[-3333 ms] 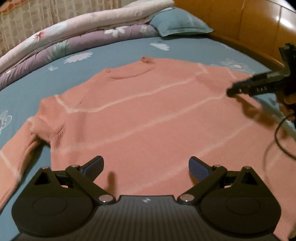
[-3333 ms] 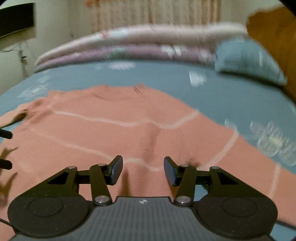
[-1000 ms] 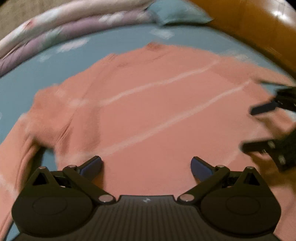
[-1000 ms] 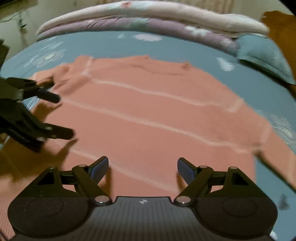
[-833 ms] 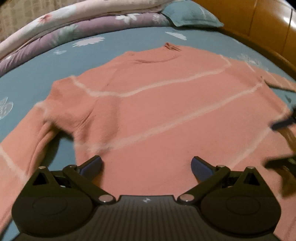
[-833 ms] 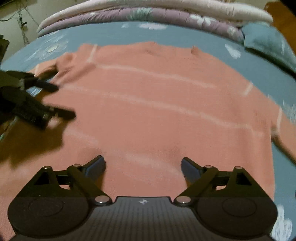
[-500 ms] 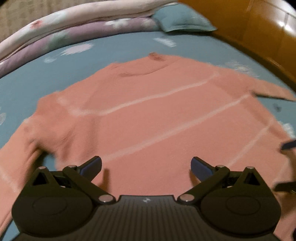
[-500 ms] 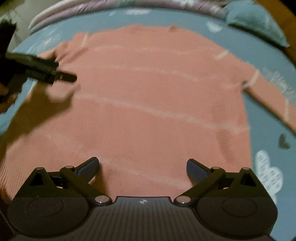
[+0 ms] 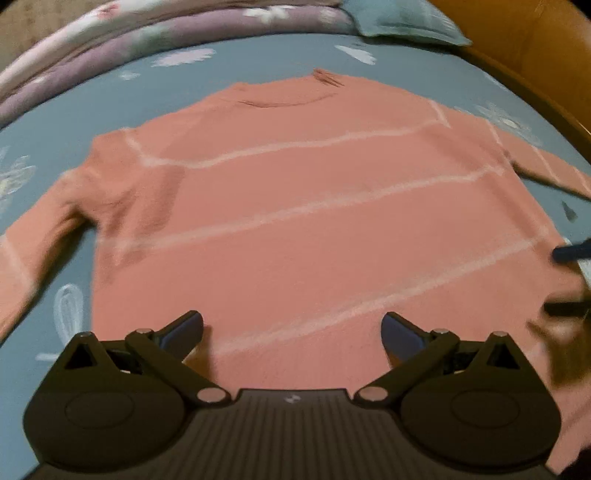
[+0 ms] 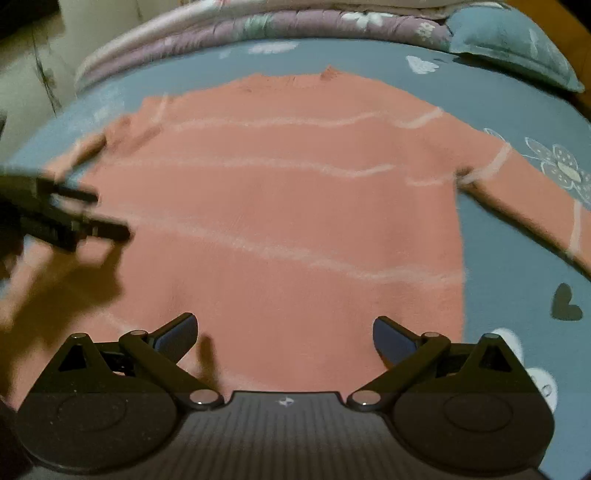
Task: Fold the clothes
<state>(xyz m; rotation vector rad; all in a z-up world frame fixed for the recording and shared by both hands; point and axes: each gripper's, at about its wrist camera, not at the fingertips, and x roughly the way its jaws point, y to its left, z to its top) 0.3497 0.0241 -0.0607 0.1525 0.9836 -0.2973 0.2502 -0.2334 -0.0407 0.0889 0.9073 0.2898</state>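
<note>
Blue flowered bed [image 9: 110, 107], quilts [image 9: 147, 33] piled at far end. Pink striped sweater [image 9: 314, 221] spread flat, sleeves out. Left tool [image 9: 291, 326] and right tool [image 10: 282, 332] both spread wide, holding nothing. Soft, light, limp knit; likely best pinched at hem corners or shoulder edge.

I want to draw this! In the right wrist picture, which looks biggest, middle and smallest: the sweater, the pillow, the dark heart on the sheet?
1. sweater
2. pillow; it lies farther off, so it may look smaller than it is
3. heart
</note>
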